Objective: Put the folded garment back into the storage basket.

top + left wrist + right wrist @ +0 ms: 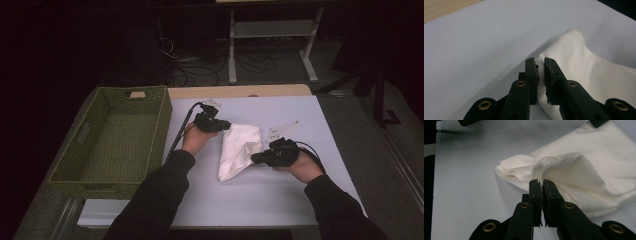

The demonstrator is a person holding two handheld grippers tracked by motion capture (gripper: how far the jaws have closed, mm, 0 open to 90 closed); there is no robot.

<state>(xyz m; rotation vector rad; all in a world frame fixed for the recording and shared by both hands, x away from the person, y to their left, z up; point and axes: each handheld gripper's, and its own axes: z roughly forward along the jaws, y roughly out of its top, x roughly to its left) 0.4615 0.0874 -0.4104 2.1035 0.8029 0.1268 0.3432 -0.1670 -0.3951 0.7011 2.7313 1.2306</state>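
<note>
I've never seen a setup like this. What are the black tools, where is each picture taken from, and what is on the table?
A person holds a black two-jaw tool in each hand: the left hand-held gripper and the right hand-held gripper. One picture looks down from above; the other two come from cameras riding on each tool, looking along its jaws. On the pale grey table lie a crumpled white cloth and an empty green woven basket. Both tools are shut on the cloth's edges, one at each side.

Black long sleeves (160, 195); black claws (541, 68), brass-ringed holes, black cables, apparently grey plates.
</note>
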